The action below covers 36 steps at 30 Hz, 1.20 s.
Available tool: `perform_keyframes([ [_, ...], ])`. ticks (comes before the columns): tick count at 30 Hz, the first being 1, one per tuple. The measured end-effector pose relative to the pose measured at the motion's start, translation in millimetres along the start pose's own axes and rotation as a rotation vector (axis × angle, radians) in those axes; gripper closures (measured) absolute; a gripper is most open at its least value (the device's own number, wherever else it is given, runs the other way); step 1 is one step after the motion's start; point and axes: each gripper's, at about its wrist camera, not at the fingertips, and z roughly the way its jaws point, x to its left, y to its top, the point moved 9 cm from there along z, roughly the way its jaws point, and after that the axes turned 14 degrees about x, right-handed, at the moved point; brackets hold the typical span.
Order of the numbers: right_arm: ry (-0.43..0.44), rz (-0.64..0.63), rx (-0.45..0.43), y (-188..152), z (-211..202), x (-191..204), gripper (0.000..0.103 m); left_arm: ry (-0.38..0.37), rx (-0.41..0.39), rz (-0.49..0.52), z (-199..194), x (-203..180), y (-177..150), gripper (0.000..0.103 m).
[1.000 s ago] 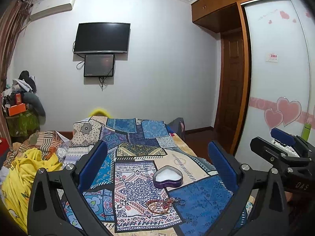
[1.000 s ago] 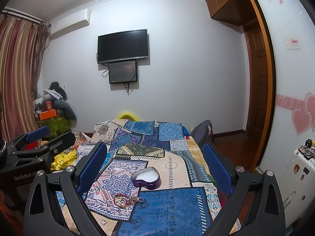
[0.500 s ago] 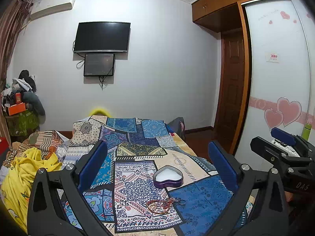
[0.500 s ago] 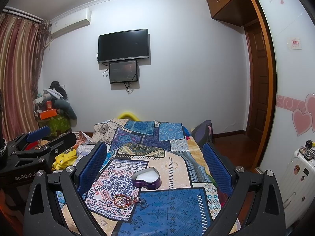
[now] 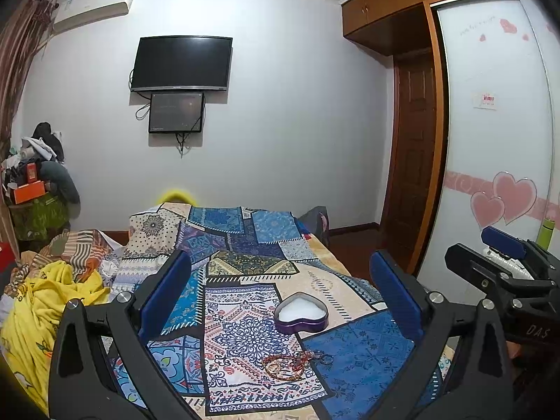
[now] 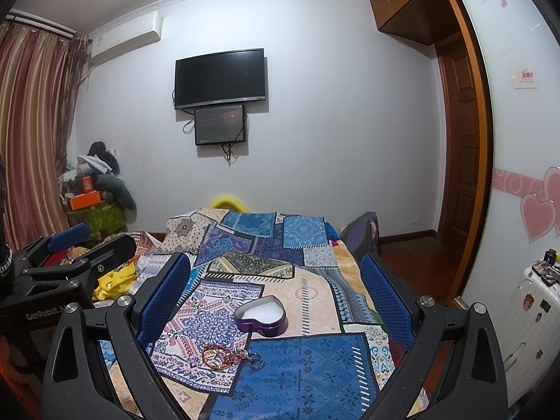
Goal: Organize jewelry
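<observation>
A purple heart-shaped box with a white lining stands open on the patchwork bedspread; it also shows in the right wrist view. A small heap of red bead bracelets and metal rings lies in front of the box, also seen in the right wrist view. My left gripper is open and empty, held above the bed short of the jewelry. My right gripper is open and empty, likewise above the bed. Each gripper shows at the edge of the other's view.
Yellow cloth and rumpled bedding lie at the bed's left. A white suitcase stands at the right by the sliding wardrobe door. A cluttered pile stands in the far left corner. A TV hangs on the wall.
</observation>
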Motion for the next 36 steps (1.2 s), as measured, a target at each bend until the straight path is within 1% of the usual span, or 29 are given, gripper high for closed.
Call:
perform_keyframes([
  [9,0.000,-0.008,0.037,-5.1,11.8,0.6,0.006,-0.001,0.024,-0.019,9.5,8.9,-3.8,0.001],
  [14,-0.004,-0.010,0.080,-12.1,26.1,-0.9,0.006,0.001,0.054,-0.028,23.1,13.8,-9.2,0.001],
  [19,-0.018,-0.012,0.154,-26.4,47.9,-4.8,0.006,0.018,0.107,-0.037,45.1,24.0,-20.3,0.001],
  [26,-0.029,-0.031,0.293,-53.2,83.9,-9.1,0.006,0.021,0.258,-0.086,92.3,47.8,-48.8,0.001],
  [32,-0.015,-0.058,0.400,-78.5,112.5,-8.1,0.006,0.026,0.414,-0.100,133.4,64.1,-86.2,0.001],
  [33,-0.012,-0.063,0.418,-83.6,117.1,-8.0,0.006,0.027,0.445,-0.099,140.5,65.4,-94.5,0.002],
  [35,-0.005,-0.069,0.449,-92.5,124.6,-8.0,0.006,0.037,0.513,-0.076,152.1,64.7,-110.2,0.009],
  [36,-0.001,-0.070,0.460,-95.7,128.6,-8.7,0.006,0.042,0.548,-0.055,157.9,63.0,-117.7,0.015],
])
